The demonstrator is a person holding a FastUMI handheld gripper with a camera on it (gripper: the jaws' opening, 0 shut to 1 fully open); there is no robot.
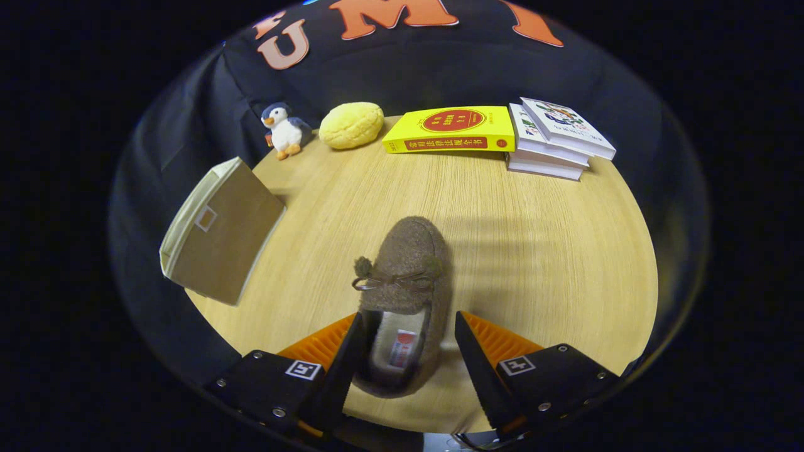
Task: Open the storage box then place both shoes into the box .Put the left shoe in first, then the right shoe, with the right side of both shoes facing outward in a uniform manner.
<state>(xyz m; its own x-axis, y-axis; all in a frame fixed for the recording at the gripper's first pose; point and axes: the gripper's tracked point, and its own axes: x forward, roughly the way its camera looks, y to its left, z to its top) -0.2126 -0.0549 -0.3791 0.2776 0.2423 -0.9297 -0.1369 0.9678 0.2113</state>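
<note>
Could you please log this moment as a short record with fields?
surface: wooden table
shoe: brown slipper with a bow, heel between the fingers, toe pointing away
gripper: open, left finger at the slipper's heel edge, right finger apart from it
box: beige storage box at the table's left edge
back row: penguin toy, yellow bun, yellow book, stacked books

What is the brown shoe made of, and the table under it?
The shoe, between the open gripper's fingers, looks like fuzzy brown fabric, maybe fleece or wool: nubbly matte surface, pompoms, pale plush lining. The table looks like light wood or wood-look laminate: fine straight grain lines, smooth, low sheen.
</note>
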